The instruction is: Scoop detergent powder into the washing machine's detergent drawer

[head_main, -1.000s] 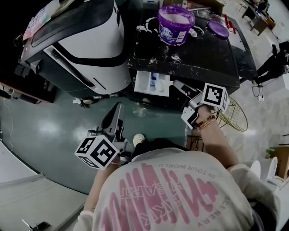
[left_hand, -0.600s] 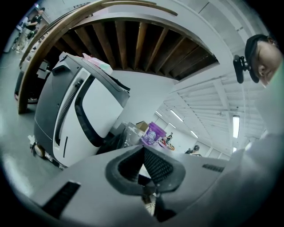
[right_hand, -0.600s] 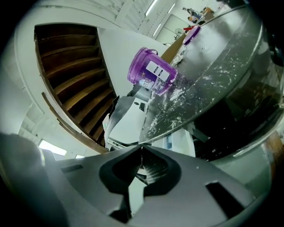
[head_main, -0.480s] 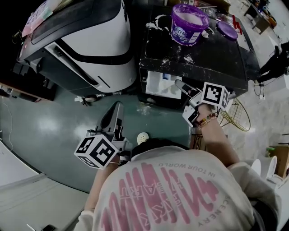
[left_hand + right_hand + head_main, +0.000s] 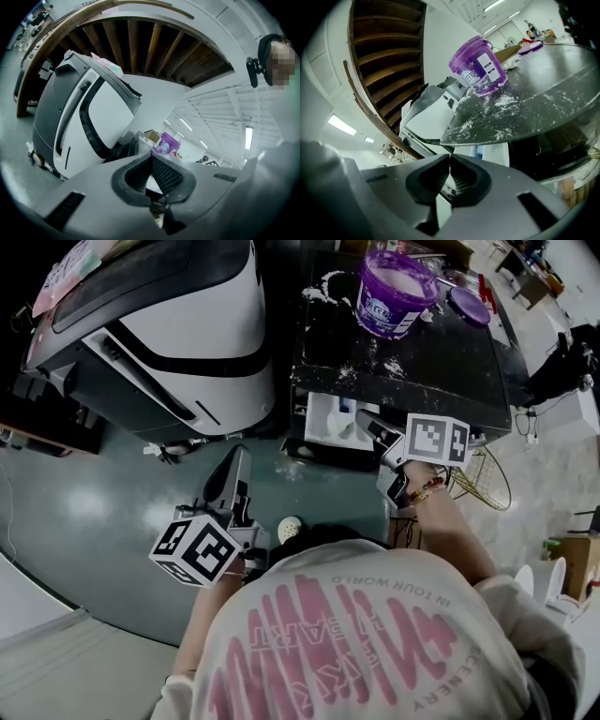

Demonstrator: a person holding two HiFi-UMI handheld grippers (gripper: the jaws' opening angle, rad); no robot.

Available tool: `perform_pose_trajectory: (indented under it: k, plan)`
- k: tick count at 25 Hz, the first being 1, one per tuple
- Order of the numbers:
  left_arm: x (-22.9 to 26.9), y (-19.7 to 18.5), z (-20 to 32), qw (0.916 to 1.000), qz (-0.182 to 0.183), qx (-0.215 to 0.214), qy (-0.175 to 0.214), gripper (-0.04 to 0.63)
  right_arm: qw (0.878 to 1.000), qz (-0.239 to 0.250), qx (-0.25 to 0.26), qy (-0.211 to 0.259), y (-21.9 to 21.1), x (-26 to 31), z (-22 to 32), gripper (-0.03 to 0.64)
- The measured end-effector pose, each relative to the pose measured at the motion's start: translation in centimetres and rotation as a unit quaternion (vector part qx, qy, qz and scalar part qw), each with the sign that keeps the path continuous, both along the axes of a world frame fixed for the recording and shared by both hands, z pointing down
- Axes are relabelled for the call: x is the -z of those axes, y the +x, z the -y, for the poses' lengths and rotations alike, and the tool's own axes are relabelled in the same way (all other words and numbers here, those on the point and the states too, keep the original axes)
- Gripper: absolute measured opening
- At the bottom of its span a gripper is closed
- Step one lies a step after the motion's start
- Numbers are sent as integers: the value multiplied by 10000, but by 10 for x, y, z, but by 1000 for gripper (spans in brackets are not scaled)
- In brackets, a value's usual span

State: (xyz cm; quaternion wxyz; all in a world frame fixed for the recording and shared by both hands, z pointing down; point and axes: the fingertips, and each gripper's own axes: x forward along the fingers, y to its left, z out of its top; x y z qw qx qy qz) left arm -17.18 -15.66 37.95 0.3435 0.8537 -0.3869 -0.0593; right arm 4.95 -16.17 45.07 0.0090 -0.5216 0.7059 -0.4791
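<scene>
A purple detergent tub (image 5: 394,282) (image 5: 478,65) (image 5: 168,143) stands open on a dark, powder-dusted top (image 5: 422,362) (image 5: 543,103). Its lid (image 5: 466,306) lies beside it. Below the top's front edge a white detergent drawer (image 5: 333,418) (image 5: 492,150) sticks out. My right gripper (image 5: 364,420) (image 5: 450,164) is just right of the drawer, level with it, pads together and nothing clearly held. My left gripper (image 5: 234,460) (image 5: 151,159) hangs lower over the green floor, jaws closed and empty, pointing at the white and black washing machine (image 5: 187,324) (image 5: 70,126).
White powder (image 5: 389,367) is spilled across the dark top. A gold wire basket (image 5: 483,479) stands on the floor at the right. A small pale perforated object (image 5: 289,529) lies on the floor by the person's body.
The head view has shifted a little. The right gripper has edged slightly closer to the drawer; the left gripper stays low over the floor. Both jaws stay closed.
</scene>
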Motion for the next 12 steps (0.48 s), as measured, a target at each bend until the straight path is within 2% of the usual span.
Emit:
perform_pose_trajectory:
  k: [6, 12]
  plan:
    - [5, 5, 18, 9996, 31, -266, 127, 1, 9986, -426, 280, -173, -11, -7, 2, 2]
    - [12, 6, 37, 9987, 43, -467, 215, 2, 9916, -1138, 585, -209, -23, -8, 5, 2]
